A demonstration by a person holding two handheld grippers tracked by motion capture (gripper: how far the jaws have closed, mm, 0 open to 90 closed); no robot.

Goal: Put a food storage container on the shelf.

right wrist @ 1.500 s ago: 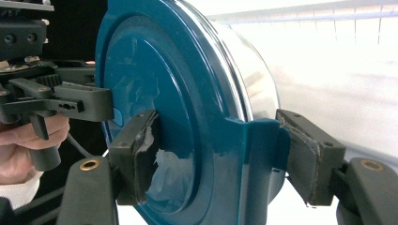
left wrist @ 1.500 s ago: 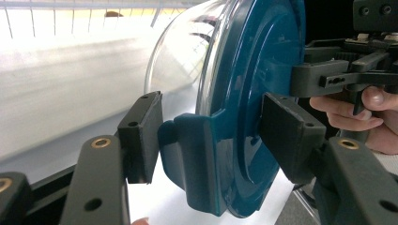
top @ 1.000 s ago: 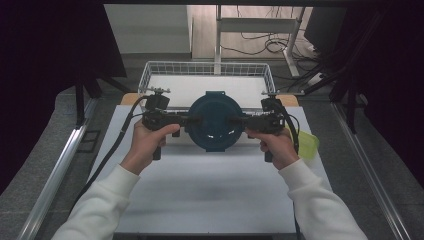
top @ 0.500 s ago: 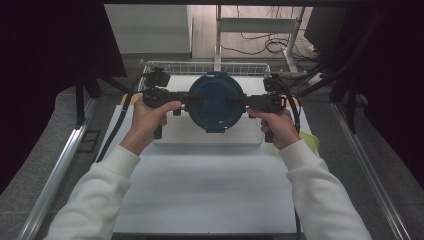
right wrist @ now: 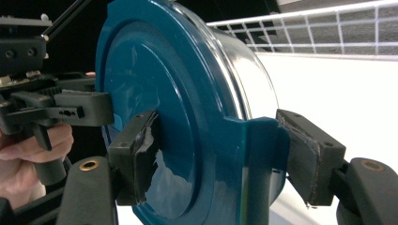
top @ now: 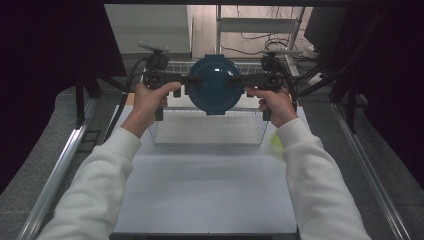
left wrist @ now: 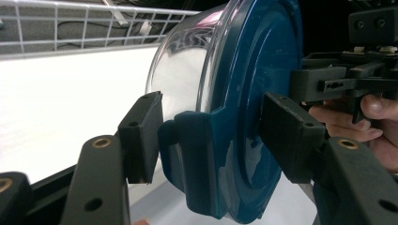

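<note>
A round container (top: pixel 214 85) with a clear body and a dark teal clip-on lid sits in the upper centre of the high view, held in the air above a white wire basket (top: pixel 207 131) on the white tabletop (top: pixel 205 190). The left tool (top: pixel 181 80) grips the lid's latch tab at the container's left edge; in the left gripper view its 2 black jaws clamp that tab, 1 on each side. The right tool (top: pixel 241 80) clamps the opposite tab the same way, as the right gripper view shows. Each tool is held by a hand in a white sleeve. A yellow-green object (top: pixel 275 142) lies at the basket's right, too small to identify.
</note>
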